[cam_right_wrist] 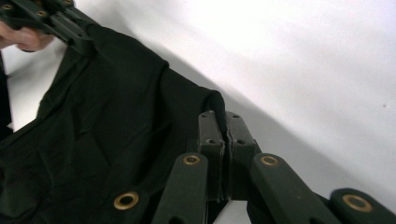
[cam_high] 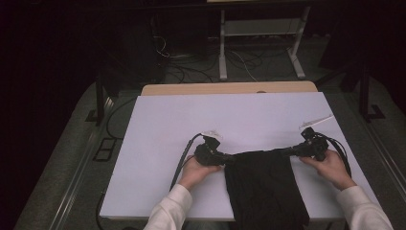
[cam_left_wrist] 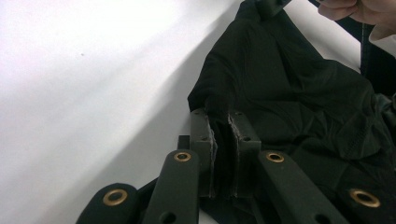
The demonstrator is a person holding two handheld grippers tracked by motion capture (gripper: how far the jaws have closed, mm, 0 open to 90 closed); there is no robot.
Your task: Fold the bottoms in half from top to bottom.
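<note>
Apparently a fold or a spreading-out is being set up, judging from how one black cloth is lying at the near edge of the white table, at about six o'clock, with its lower part hanging over that edge toward the person. One garment only; what kind it is cannot be told.

Two hands are coming in from the bottom. The left hand is holding the left gripper at roughly nine o'clock from the cloth's top edge, and the right hand is holding the right gripper at roughly three o'clock. Each is pinching one far corner, so the top hem is stretching taut between them, which would let the piece be lifted or drawn flat evenly.

Seen along the left gripper, the jaws are clamping a bunched corner of fabric, a thin wad sitting between the pads. Seen along the right gripper, the jaws are standing nearly together, biting the cloth's rolled edge.

Farther off, toward twelve o'clock, the rest of the white surface is lying bare. Beyond it one tan strip of wood is showing, then cables are trailing on the dark floor and one white frame with two legs is standing.
</note>
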